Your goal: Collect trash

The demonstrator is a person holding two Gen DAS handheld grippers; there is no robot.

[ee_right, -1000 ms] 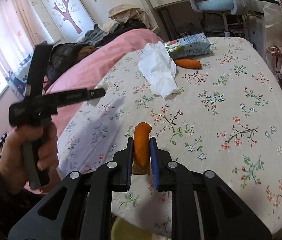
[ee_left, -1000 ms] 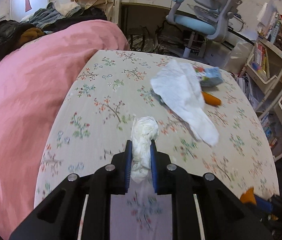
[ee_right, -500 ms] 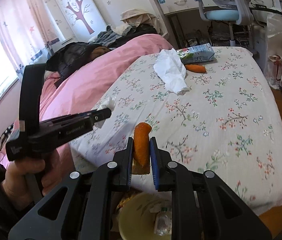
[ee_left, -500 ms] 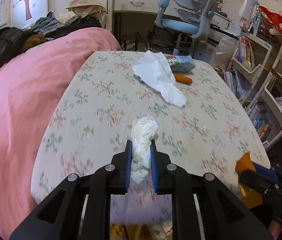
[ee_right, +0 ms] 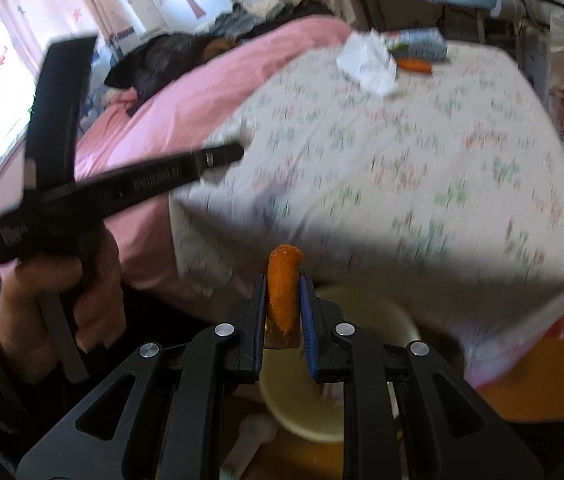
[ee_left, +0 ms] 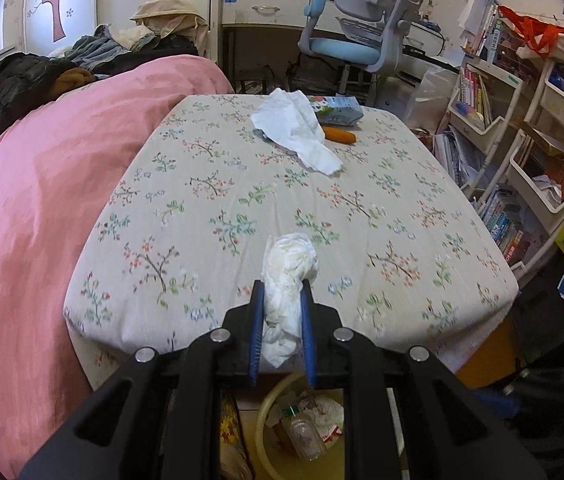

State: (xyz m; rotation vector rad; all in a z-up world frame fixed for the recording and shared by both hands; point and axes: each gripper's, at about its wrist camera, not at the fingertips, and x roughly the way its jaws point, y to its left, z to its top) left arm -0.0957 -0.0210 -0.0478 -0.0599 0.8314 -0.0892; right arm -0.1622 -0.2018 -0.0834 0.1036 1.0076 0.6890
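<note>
My left gripper [ee_left: 281, 296] is shut on a crumpled white tissue [ee_left: 288, 276], held over the near end of the floral bed [ee_left: 202, 200]. Below it on the floor a pale yellow trash bin [ee_left: 266, 412] holds a plastic bottle [ee_left: 302, 436] and wrappers. My right gripper [ee_right: 282, 292] is shut on an orange carrot-like piece [ee_right: 283, 284], held above the same bin [ee_right: 382, 316]. Far on the bed lie a white paper sheet [ee_left: 298, 132], a carrot [ee_left: 340, 135] and a blue-green carton [ee_left: 338, 110]. The left gripper's body [ee_right: 122, 184] shows in the right wrist view.
A pink duvet [ee_left: 42, 184] covers the bed's left side, with dark clothes [ee_left: 22, 80] beyond. A blue-grey desk chair [ee_left: 358, 40] and desk stand at the back. White shelf carts with books [ee_left: 522, 128] line the right.
Both grippers have pulled back from over the bed to its near edge with their items still held. The trash bin has come into view beneath them.
</note>
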